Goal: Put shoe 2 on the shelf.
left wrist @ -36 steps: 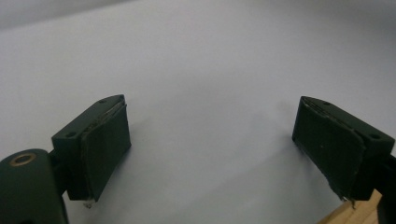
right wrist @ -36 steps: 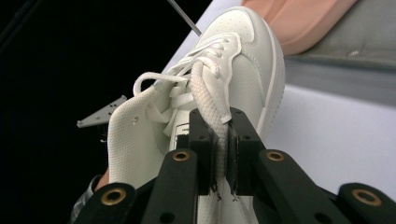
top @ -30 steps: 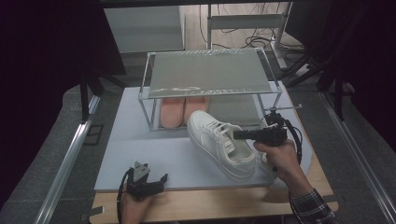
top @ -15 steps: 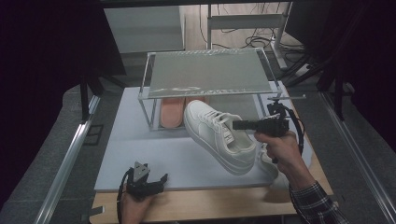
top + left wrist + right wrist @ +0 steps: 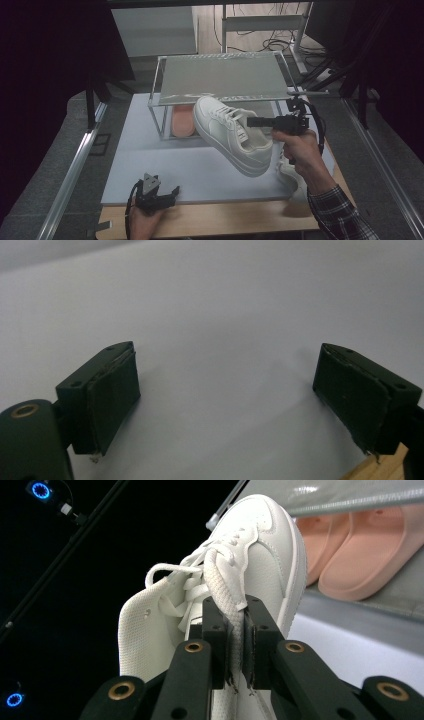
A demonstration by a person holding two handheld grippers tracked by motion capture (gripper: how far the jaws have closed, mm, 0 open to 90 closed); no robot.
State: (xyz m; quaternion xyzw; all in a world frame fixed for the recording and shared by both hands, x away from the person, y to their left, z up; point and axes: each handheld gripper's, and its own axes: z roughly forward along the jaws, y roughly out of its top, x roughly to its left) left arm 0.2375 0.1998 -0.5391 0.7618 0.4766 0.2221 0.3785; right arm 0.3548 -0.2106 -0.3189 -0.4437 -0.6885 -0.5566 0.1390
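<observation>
Moved: since a second ago the white sneaker (image 5: 231, 134) has gone up off the mat and in toward the rack, carried by the right gripper (image 5: 252, 121); the left gripper (image 5: 170, 194) has kept its place.
Right gripper: its black fingers (image 5: 216, 630) are pinched narrow on the sneaker's padded mesh tongue, flat padded faces pressing it from both sides.
Sneaker: smooth white leather-look upper, round toe, flat woven laces loose over the tongue; it hangs tilted in the air, toe toward the rack's front edge, heel lower and nearer the person.
Second sneaker (image 5: 290, 172): white, on the mat under the right hand (image 5: 300, 150), partly hidden by it.
Left gripper: low at the near edge of the tabletop (image 5: 240, 220), fingers (image 5: 107, 395) spread wide with nothing between them, over the bare mat.
Mat (image 5: 150, 160): pale grey-blue, smooth and matte, covering most of the wooden tabletop.
Rack (image 5: 220, 77): metal-framed, with a flat grey top shelf.
Slippers (image 5: 350, 555): a peach pair, soft rounded shape, side by side beneath that shelf.
</observation>
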